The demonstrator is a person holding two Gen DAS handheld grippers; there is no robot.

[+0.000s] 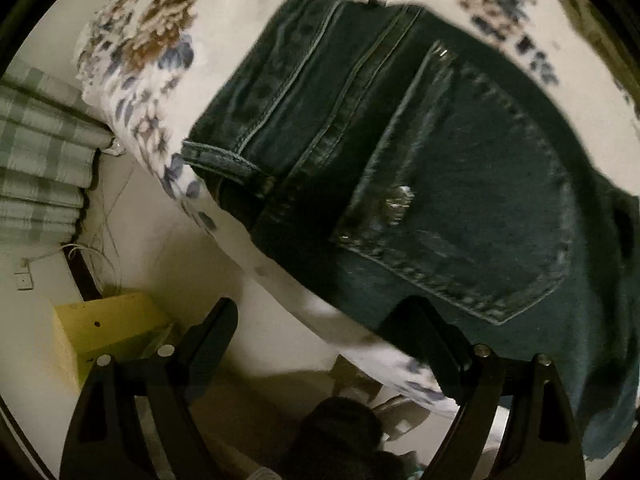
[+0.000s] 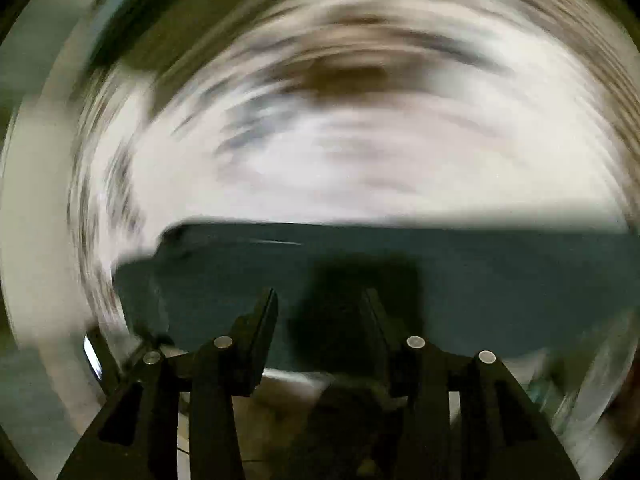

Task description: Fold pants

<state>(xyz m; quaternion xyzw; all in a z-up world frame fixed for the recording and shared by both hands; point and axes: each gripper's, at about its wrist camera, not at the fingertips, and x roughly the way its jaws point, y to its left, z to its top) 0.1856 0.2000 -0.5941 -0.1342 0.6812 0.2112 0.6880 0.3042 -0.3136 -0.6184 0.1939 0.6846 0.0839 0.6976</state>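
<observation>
The floral bedspread (image 1: 132, 40) filled most of your left view, and the dark jeans (image 1: 440, 160) lay on it near the bed's edge, back pocket (image 1: 460, 216) up. Your left gripper (image 1: 320, 312) hovered at their near edge, fingers spread and empty. Your right gripper (image 2: 320, 300), though blurred, seemed parted over the denim.

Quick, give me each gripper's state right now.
Left gripper: open, holding nothing, at the edge of the jeans.
Right gripper: open, holding nothing, over the jeans.
</observation>
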